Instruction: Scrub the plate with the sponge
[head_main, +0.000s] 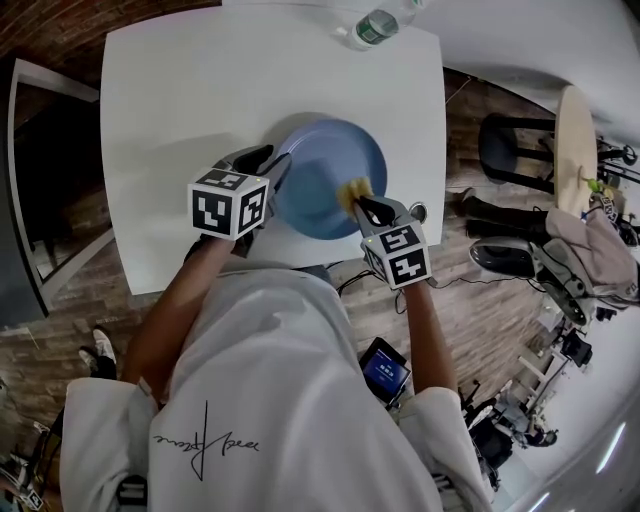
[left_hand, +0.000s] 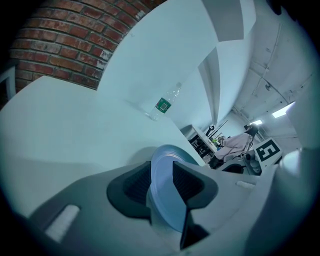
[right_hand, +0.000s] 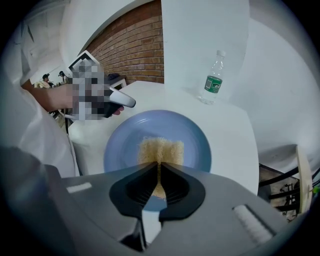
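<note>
A blue plate (head_main: 325, 160) is on the white table (head_main: 190, 90). My left gripper (head_main: 278, 168) is shut on its left rim. In the left gripper view the plate (left_hand: 167, 157) stands edge-on and fills the gap between the dark pads (left_hand: 135, 185) of that gripper (left_hand: 161, 186). My right gripper (head_main: 362, 204) is shut on a yellow sponge (head_main: 353, 189) over the plate's near right part. Seen from the right gripper view, the sponge (right_hand: 160, 149) sticks out past the pinched jaws of the right gripper (right_hand: 159, 181) above the plate (right_hand: 192, 137). The left gripper (right_hand: 122, 100) holds the far left rim there.
A clear water bottle with a green label (head_main: 374, 27) lies near the table's far edge (right_hand: 213, 80) (left_hand: 162, 105). To the right, on the wooden floor, stand a black stool (head_main: 510, 145) and assorted gear. A brick wall (left_hand: 65, 45) stands behind the table.
</note>
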